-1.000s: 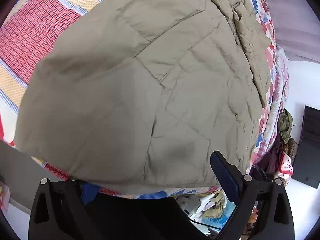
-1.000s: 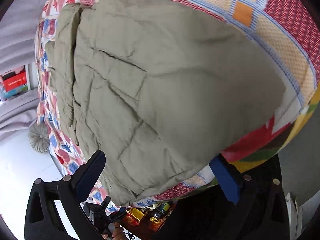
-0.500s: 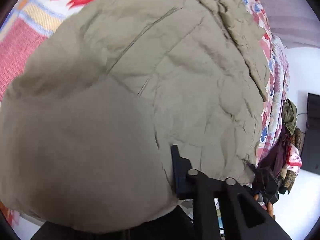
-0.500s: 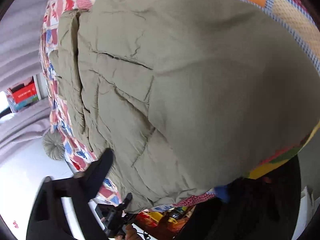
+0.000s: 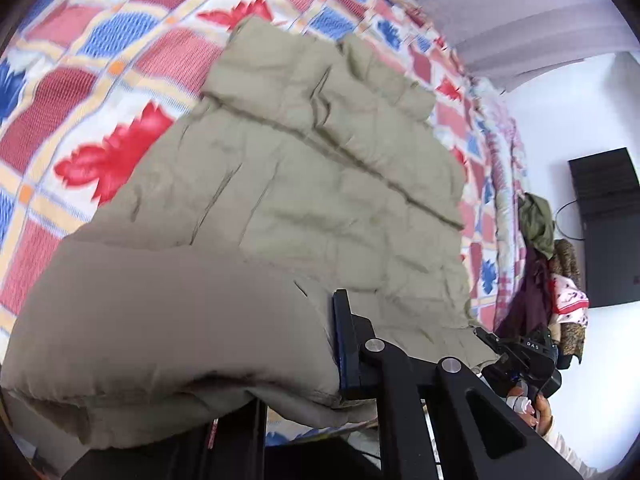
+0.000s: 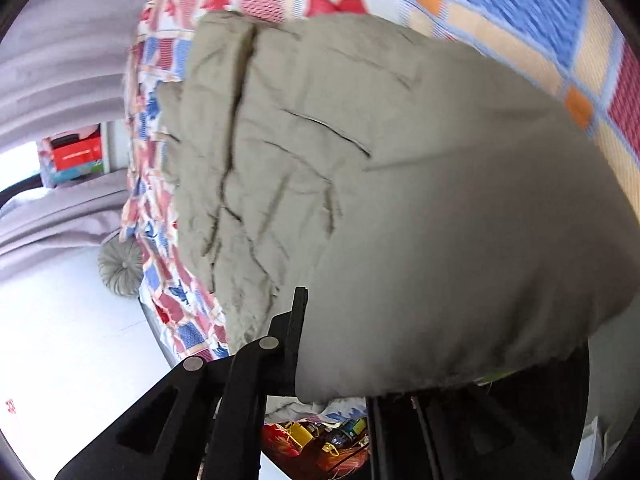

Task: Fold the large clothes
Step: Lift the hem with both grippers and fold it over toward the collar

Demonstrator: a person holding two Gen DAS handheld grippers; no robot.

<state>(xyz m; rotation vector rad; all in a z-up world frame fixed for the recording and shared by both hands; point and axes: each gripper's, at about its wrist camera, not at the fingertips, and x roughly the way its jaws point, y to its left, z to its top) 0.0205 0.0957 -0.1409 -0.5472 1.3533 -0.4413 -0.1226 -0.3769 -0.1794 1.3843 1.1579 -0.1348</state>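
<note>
A large olive-green quilted jacket [image 5: 320,200] lies on a patterned red, blue and white bedspread [image 5: 100,80]. My left gripper [image 5: 324,364] is shut on the jacket's near hem, which is lifted and bunched over the fingers. In the right wrist view the same jacket [image 6: 360,160] fills the frame, and my right gripper [image 6: 320,360] is shut on its near hem, also lifted off the bed. Only one finger of each gripper shows; the other is hidden under the fabric. The right gripper also shows at the lower right of the left wrist view [image 5: 520,356].
The bedspread [image 6: 520,12] runs to the bed edge. A grey curtain [image 6: 60,60] and a round grey cushion [image 6: 120,268] are on the left. Clothes hang on a rack [image 5: 540,240] beside a dark panel [image 5: 604,220]. Clutter lies on the floor below [image 6: 320,440].
Both grippers closed on the jacket's near hem and lifted it, pulling it up and toward the far side; more of the bedspread shows now.
</note>
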